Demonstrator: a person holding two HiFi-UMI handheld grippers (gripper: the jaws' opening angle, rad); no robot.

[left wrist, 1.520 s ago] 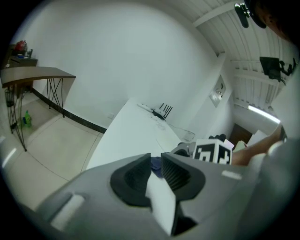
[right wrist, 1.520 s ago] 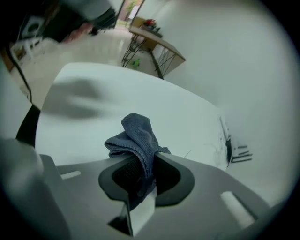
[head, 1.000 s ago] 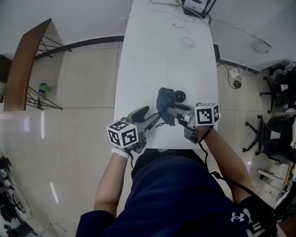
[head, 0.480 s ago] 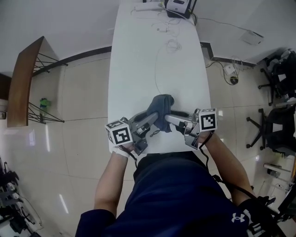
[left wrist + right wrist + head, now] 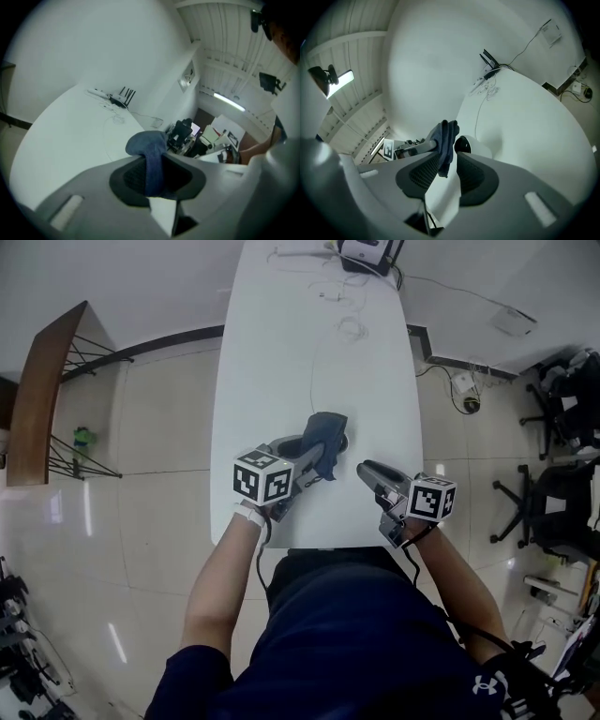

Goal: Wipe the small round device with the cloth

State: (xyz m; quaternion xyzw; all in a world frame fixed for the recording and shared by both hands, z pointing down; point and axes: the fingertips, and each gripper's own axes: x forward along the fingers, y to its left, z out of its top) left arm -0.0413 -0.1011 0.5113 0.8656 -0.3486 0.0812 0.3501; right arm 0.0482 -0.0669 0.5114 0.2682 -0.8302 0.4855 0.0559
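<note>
Count, near to far: 2 forearms, 2 grippers, 1 cloth, 1 round device, 1 thin cable, 1 router, all on or over 1 white table (image 5: 281, 352).

My forearms come up from the btm of the head view, elbows out, and converge over the near end of the table.

My left gripper (image 5: 314, 463) points up and to the right w/ nose tipped a bit down and its marker cube rolled so 2 faces show. Its jaws (image 5: 152, 161) have just been closing and are clamped on the blue cloth (image 5: 147, 143). A fold runs down btwn the pads and the rest bunches out past the tips.

My right gripper (image 5: 364, 467) points up-left, low over the table, clear of the cloth. Jaws (image 5: 450, 161) are apart and just eased in a touch, w/ nothing btwn the pads. The cloth (image 5: 445, 136) shows beyond the gap, hanging from the other gripper.

The cloth (image 5: 325, 432) hangs mid-table, just ahead of both tips. The round device (image 5: 466, 145), white body w/ dark face, sits on the table right beside the cloth, on its right in the head view (image 5: 344, 440). It's partly covered, and I can't tell if they touch.

Further out the cable (image 5: 352, 331) trails up the table w/ a small coil. The router (image 5: 367, 251), antennas up, is at the far end.
</note>
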